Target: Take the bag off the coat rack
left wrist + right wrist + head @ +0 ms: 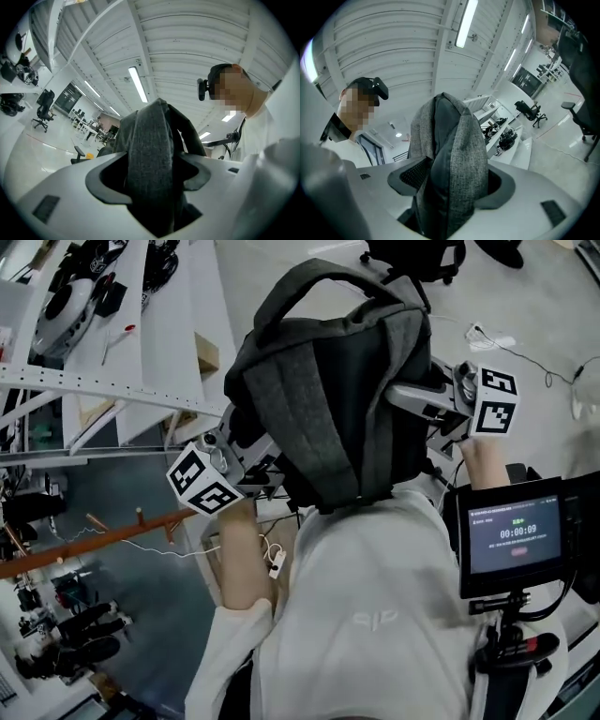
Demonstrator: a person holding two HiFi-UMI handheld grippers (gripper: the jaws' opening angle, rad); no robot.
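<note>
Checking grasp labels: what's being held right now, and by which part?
The grey backpack, in both tools: the left tool is shut on a grey strap at its left side, the right tool on a padded strap at its right side.

- White counter (169,324): black-and-white gear (70,296) lies at its far end, with a small red-tipped tool (117,338) just beside it.
- Pale floor (534,306), well right of the counter: a white plug and cable (494,337).

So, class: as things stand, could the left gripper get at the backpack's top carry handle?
Probably not: the left gripper has its jaws shut on a grey strap of the backpack. The carry handle stands clear on top, but the gripper would have to let go first.
</note>
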